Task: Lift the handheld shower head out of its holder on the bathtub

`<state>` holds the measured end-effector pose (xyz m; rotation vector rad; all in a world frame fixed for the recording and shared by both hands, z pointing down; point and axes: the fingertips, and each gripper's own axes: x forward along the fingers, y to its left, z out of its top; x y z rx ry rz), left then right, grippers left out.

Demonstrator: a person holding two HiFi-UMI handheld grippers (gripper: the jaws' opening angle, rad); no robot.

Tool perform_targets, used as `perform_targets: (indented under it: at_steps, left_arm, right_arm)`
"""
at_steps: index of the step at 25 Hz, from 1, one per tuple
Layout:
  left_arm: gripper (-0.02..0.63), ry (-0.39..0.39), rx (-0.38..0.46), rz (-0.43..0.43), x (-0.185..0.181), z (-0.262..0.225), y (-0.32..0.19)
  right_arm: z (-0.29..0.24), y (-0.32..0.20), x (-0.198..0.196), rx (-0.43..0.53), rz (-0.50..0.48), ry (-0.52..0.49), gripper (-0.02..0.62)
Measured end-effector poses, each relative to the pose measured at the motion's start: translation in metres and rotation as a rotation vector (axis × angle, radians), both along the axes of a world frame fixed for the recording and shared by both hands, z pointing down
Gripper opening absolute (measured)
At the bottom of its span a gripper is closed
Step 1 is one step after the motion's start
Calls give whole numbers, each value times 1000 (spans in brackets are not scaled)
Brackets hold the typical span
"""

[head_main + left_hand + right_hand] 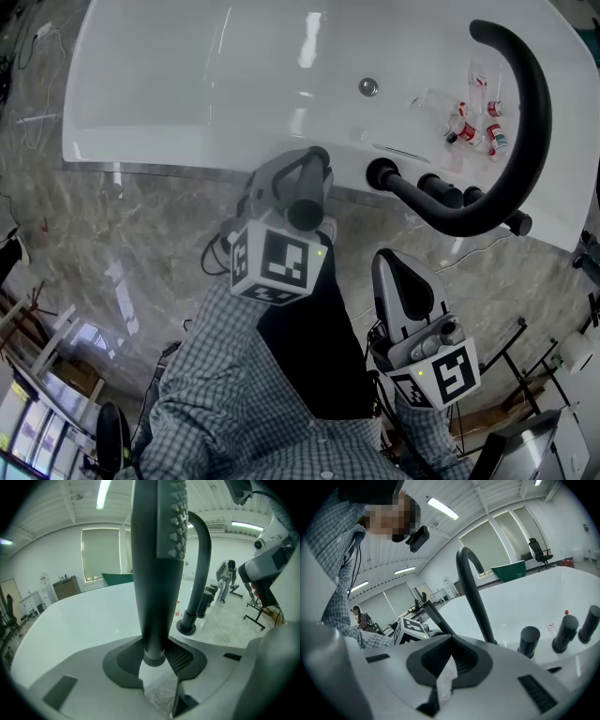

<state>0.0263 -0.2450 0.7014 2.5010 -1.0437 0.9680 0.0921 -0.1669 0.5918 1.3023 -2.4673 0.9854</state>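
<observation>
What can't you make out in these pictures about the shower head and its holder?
- Holder: hidden in the head view under the left gripper and shower head; in the left gripper view the jaws cover it.
- Top of the shower head: cut off by that view's upper edge.
- Bottles: labels too small, head view.

The shower head (157, 550) is cut off by the left gripper view's upper edge, its holder on the bathtub (187, 84) is hidden under the left gripper (305, 183), and the small bottles (478, 131) on the bathtub's rim cannot be told apart.
</observation>
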Motion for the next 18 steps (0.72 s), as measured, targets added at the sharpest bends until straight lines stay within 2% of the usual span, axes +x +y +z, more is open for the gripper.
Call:
perform_targets:
  at_steps: [11, 18]
  left_arm:
    - [127, 23, -1, -32, -10, -40, 6]
    - [127, 12, 14, 3, -16, -78, 16]
  right_arm:
    - [-40, 3, 1, 73, 10, 31, 15]
    - [-72, 2, 6, 118, 62, 43, 15]
